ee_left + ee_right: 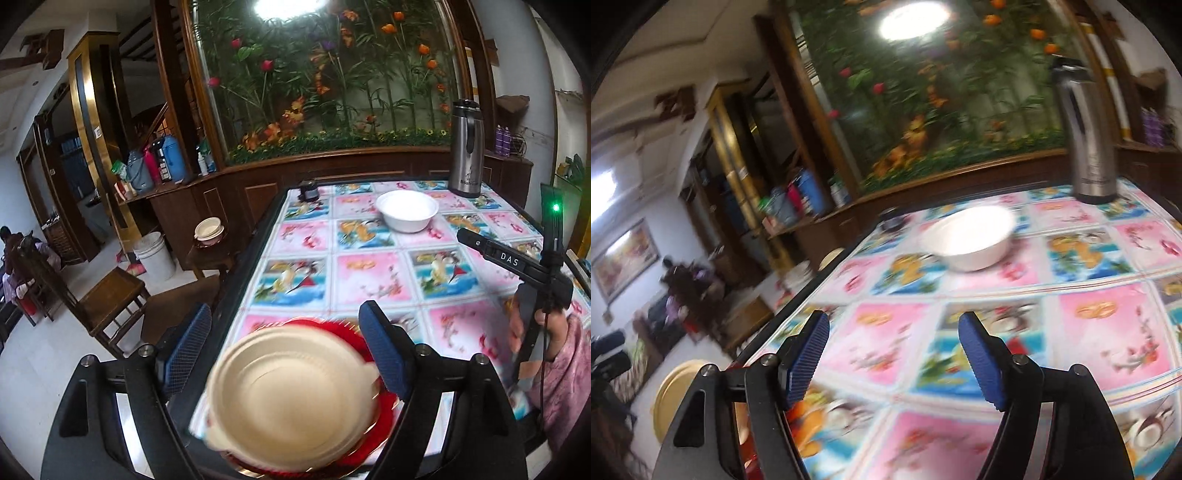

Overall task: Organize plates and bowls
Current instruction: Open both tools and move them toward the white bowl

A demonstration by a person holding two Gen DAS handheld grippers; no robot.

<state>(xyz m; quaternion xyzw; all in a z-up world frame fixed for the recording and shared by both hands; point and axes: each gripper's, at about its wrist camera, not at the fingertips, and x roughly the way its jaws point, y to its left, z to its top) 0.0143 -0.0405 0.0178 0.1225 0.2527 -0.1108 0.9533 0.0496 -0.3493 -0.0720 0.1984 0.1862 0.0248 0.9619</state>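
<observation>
Left claw gapes empty above cream bowl stacked on red plate at worktop near edge; right claw wide open, empty, likely next fetching white bowl far side.

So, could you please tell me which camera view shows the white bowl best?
The left wrist view: the white bowl is sharp there, its rim and wall fully visible on the floral tablecloth. The right wrist view shows the whole bowl too, but smeared by motion blur.
</observation>
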